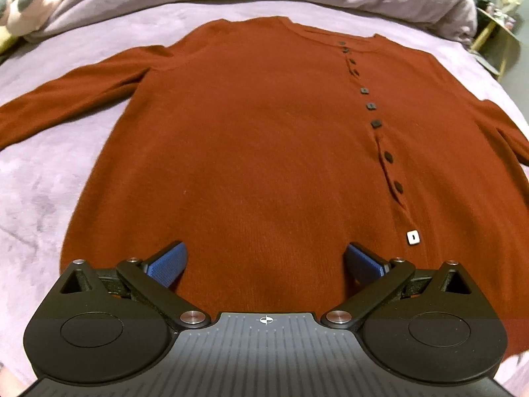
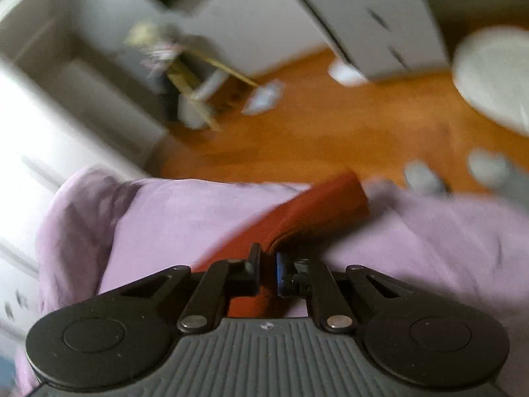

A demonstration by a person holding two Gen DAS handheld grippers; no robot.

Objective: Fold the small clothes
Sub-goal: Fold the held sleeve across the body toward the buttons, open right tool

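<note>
Rust-red buttoned cardigan point(image 1: 251, 152) lies flat, front up, sleeves spread, on the bed.

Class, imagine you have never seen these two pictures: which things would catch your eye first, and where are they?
A rust-red cardigan lies spread flat on a lilac blanket, a row of dark buttons running down its front. The left gripper hovers over its hem, jaws wide apart. In the blurred right view, the right gripper is pinched shut on a red sleeve.

Soft, dim light; right view motion-blurred, edges warped.
</note>
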